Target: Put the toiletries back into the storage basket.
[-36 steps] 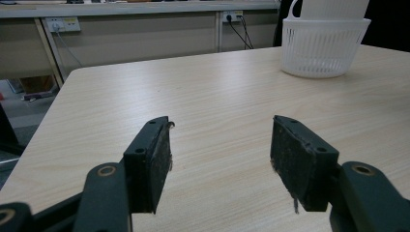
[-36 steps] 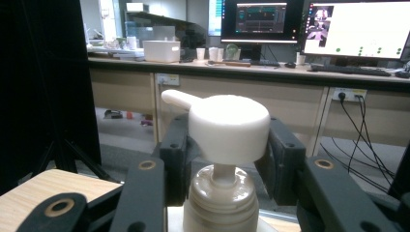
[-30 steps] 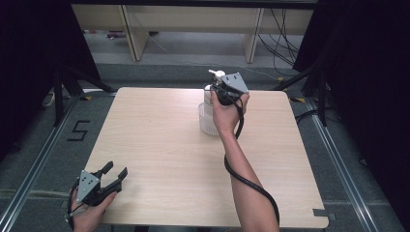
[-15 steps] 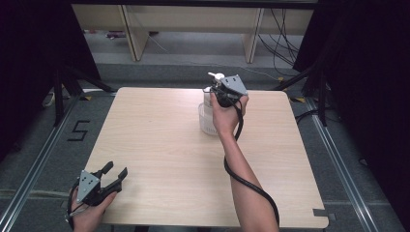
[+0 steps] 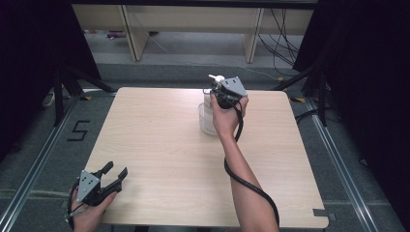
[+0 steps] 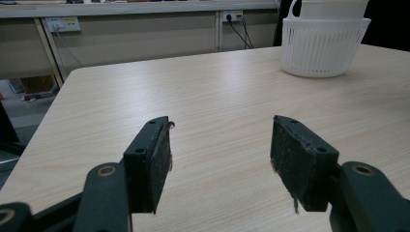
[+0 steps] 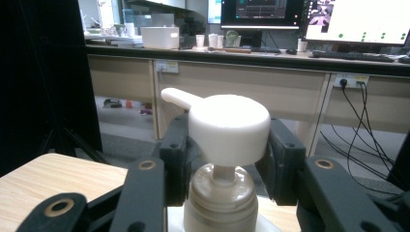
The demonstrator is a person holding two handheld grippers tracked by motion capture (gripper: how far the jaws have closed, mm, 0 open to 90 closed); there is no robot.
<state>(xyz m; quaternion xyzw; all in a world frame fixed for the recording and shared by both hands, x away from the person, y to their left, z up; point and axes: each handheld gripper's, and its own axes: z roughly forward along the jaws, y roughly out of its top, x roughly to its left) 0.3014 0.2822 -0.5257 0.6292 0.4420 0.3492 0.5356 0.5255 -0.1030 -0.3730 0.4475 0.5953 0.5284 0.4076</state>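
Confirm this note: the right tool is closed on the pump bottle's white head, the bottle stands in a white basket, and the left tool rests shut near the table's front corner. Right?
Not quite: the left tool is open, its jaws spread with nothing between them, as the left gripper view shows. The rest stands: the right tool clamps the pump head, and the bottle stands in the white basket.

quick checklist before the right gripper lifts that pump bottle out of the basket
1. Right gripper around the pump head: ok, a jaw on each side, and they look shut on it.
2. Bottle upright: ok, pump stem vertical.
3. Bottle seated in the white basket: ok in the high view; how snugly, cannot tell.
4. Basket held down for the lift: not ok, left gripper is open at the near left corner of the table, far from it.
5. Space above the bottle: ok.
6. Grip firm enough to hold the weight: cannot tell.
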